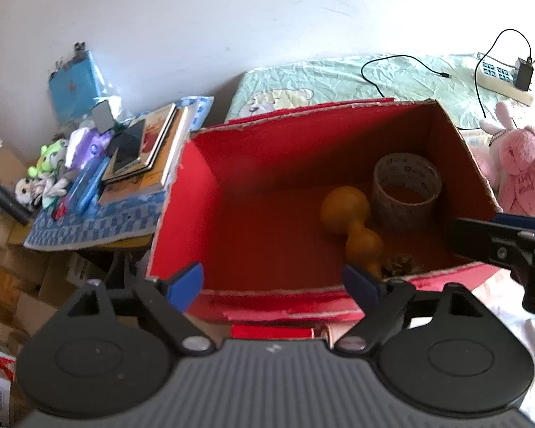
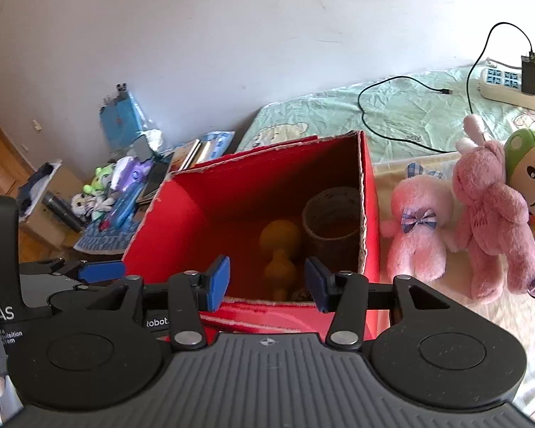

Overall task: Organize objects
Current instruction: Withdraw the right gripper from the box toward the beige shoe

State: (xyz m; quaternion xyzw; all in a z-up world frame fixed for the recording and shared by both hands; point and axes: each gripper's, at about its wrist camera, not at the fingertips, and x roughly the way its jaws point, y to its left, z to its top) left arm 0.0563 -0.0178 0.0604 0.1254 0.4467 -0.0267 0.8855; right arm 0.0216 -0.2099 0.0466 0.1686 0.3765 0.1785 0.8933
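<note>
- My left gripper (image 1: 273,287) hangs over the near rim of the red cardboard box (image 1: 192,192), fingers spread wide with nothing between them.
- My right gripper (image 2: 267,285) is also parted and empty, though less widely, and sits at the same near rim, further toward the box's right end.
- Already in the box: a yellow gourd-shaped toy (image 1: 349,221), smooth and hard-looking, long axis running from the far side toward me; a roll of tape (image 1: 406,189) standing on its flat side against the right wall, just beside the gourd; and a small brownish lump (image 1: 397,262) in the near right corner that I cannot identify.
- What seems left to tidy are the soft toys outside the box, on the bed to its right: a pale pink bear with a checked bow (image 2: 419,228) just beside the right wall, and a darker pink rabbit (image 2: 492,221) touching it on the far side.
- The relation that counts: the bear lies to the right of my right gripper, past the box wall, so the right hand is clearly nearer; the left would have to cross over.
- The bear sits roughly upright, head up. Its plush should squash easily, so I judge a pinch across the body or head would hold.
- The box walls are stiff card with ragged torn edges; the left half of the floor is bare.
</note>
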